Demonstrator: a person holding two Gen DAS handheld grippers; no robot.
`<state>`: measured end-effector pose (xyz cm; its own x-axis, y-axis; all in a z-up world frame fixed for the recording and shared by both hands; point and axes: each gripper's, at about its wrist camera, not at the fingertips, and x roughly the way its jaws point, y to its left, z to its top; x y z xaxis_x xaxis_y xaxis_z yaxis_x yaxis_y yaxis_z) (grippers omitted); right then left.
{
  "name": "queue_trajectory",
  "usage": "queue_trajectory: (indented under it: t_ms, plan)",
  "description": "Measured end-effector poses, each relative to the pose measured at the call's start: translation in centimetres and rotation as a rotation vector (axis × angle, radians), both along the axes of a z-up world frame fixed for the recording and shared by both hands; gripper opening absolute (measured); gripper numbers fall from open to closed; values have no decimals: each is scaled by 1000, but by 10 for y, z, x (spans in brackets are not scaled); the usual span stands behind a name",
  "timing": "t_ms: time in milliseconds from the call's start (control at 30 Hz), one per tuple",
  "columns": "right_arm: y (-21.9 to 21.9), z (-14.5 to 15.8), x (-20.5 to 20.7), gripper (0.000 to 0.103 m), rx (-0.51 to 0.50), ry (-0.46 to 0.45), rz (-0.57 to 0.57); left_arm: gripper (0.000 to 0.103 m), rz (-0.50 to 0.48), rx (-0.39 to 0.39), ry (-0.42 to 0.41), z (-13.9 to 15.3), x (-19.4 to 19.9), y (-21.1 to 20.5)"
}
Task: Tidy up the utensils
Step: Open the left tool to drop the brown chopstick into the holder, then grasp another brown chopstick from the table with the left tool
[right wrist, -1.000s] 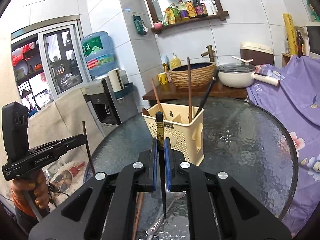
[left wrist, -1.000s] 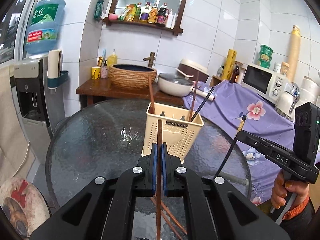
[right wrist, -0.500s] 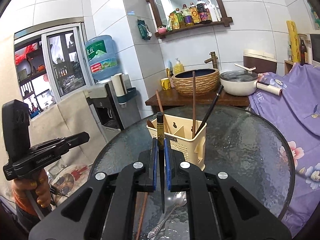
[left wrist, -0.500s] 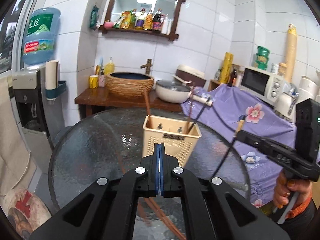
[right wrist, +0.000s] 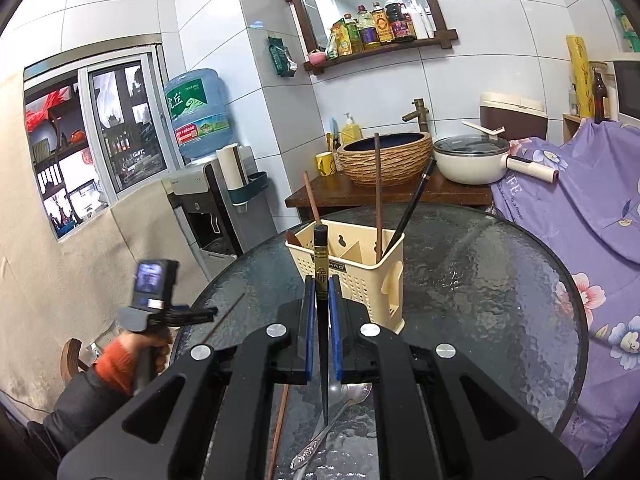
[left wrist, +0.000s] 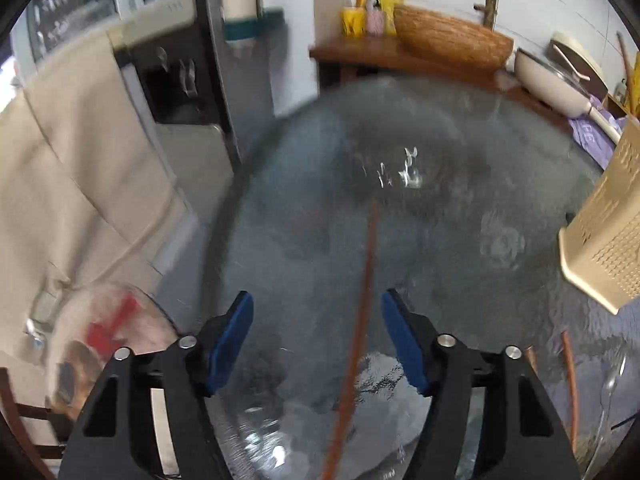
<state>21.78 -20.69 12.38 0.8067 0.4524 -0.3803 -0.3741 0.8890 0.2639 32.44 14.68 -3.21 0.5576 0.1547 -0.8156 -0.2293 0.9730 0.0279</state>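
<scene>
between the parting blue pads of the left gripper [left wrist: 317, 340] ran a brown chopstick [left wrist: 362, 328], lying on the glass table [left wrist: 460, 208] and touched by neither pad; the jaws were opening as that tool tilted down over it. the view was smeared, so a closing there could well have come off-centre, with the stick nearer the right pad, and have pushed the thin rod sideways or rolled it on the slick glass instead of pinching it. off to the right of those fingers stood the cream utensil holder [left wrist: 608, 232], well apart, and below it a second brown chopstick [left wrist: 570, 384] lay near the table edge.

ahead of the right gripper [right wrist: 321, 320], whose jaws were clamped on a black chopstick [right wrist: 320, 264] held nearly upright, the same holder [right wrist: 352, 276] stood just beyond the fingertips, with three sticks already leaning inside. if lowered carelessly, the black stick's tip might have caught the rim or a divider and twisted in the pads. under that tool lay a metal spoon [right wrist: 340, 416] and one more brown stick, both unsorted. slim, smooth, hard utensils, all apt to slip.
</scene>
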Motion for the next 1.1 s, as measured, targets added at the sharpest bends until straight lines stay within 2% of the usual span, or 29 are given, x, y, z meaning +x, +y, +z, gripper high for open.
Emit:
queue_trajectory:
  t_ms: [100, 133, 267, 400, 500, 567, 633, 733, 900, 1000, 1033, 1100]
  plan:
    - [2, -4, 4, 7, -6, 9, -6, 61, -38, 50, 8, -12, 4, -10]
    - [3, -6, 6, 7, -4, 18, -8, 59, -42, 49, -9, -12, 7, -10]
    - [6, -8, 10, 7, -8, 29, -4, 54, -54, 40, 12, -11, 24, -7]
    - [4, -6, 11, 7, -4, 27, -1, 39, -90, -2, 44, -9, 34, -6]
    - [4, -5, 11, 7, -8, 29, -5, 35, -103, 28, 47, -9, 38, -7]
    - [3, -7, 12, 7, -7, 37, -5, 30, -111, -3, 52, -8, 38, -5]
    - [2, -9, 13, 7, -3, 44, -5, 30, -99, -54, 46, -8, 37, 1]
    - [3, -11, 14, 7, -1, 51, -1, 30, -125, 0, 38, -10, 39, -5]
    - [6, -9, 12, 7, 3, 52, 10, 29, -144, 11, 57, -9, 48, -7]
    - [5, -4, 6, 7, 4, 36, 12, 11, -167, -7, 61, -9, 52, -11]
    - [5, -3, 5, 7, 4, 30, 13, 7, -169, 9, 58, -9, 52, -15]
    - [4, -1, 2, 7, 2, 23, 10, 6, -168, 67, 56, -10, 52, -24]
